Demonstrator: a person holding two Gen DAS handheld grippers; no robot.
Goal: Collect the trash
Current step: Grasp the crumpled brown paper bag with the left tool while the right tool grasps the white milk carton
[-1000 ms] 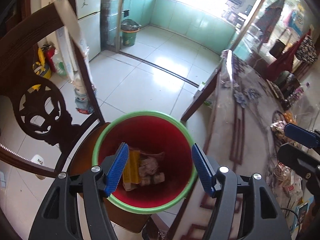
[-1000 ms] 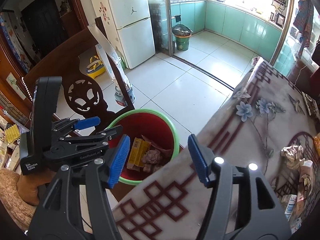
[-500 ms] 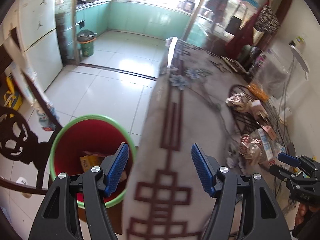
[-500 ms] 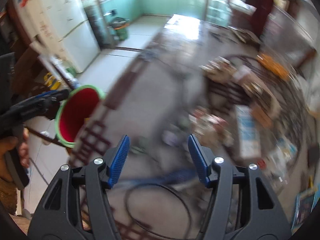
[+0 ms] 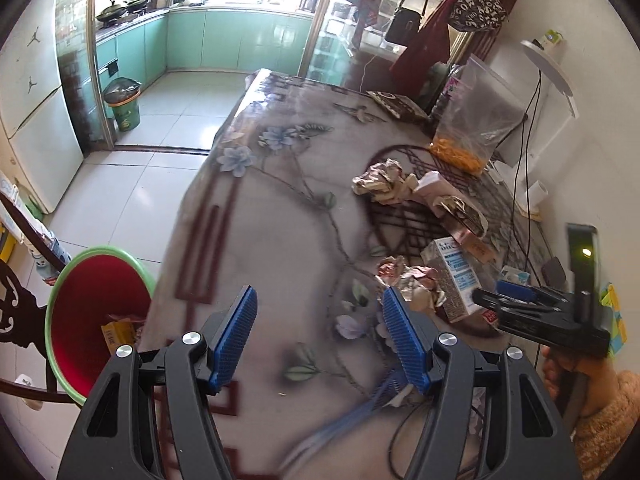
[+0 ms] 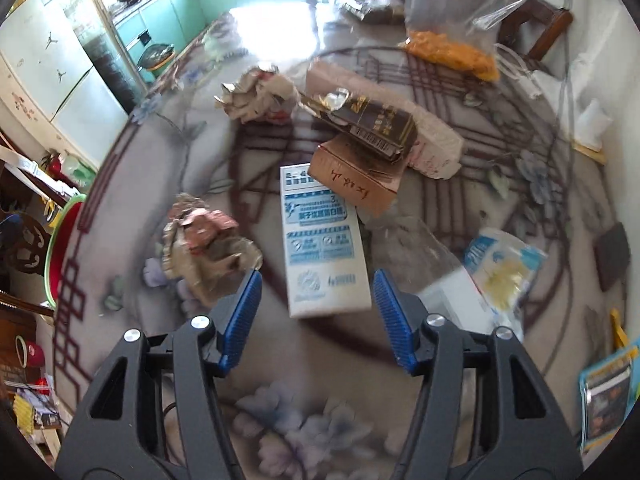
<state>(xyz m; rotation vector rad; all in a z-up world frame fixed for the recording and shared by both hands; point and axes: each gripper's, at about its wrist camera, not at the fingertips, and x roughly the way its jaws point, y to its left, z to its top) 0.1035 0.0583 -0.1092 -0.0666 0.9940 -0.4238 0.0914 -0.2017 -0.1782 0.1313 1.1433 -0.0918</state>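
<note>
The red bin with a green rim (image 5: pixel 92 304) stands on a chair at the table's left edge and holds trash, including a yellow box. My left gripper (image 5: pixel 318 340) is open and empty above the tablecloth. My right gripper (image 6: pixel 316 316) is open and empty, just short of a white and blue carton (image 6: pixel 320 244) lying flat; the carton also shows in the left wrist view (image 5: pixel 456 280). A crumpled wrapper (image 6: pixel 208 244) lies left of the carton. A brown box (image 6: pixel 356 176), a dark box (image 6: pixel 368 120) and crumpled paper (image 6: pixel 256 92) lie beyond.
A bag of orange snacks (image 6: pixel 452 52) stands at the far side of the table (image 5: pixel 256 240). A blue and white packet (image 6: pixel 504 264) lies right of the carton. A black cable (image 5: pixel 404 436) and a blue swatter lie near the left gripper. A carved chair (image 5: pixel 16 312) is at the left.
Both grippers have swung from over the red bin to the right, over the table. The right gripper now faces the carton and trash pile. Both stay open.
</note>
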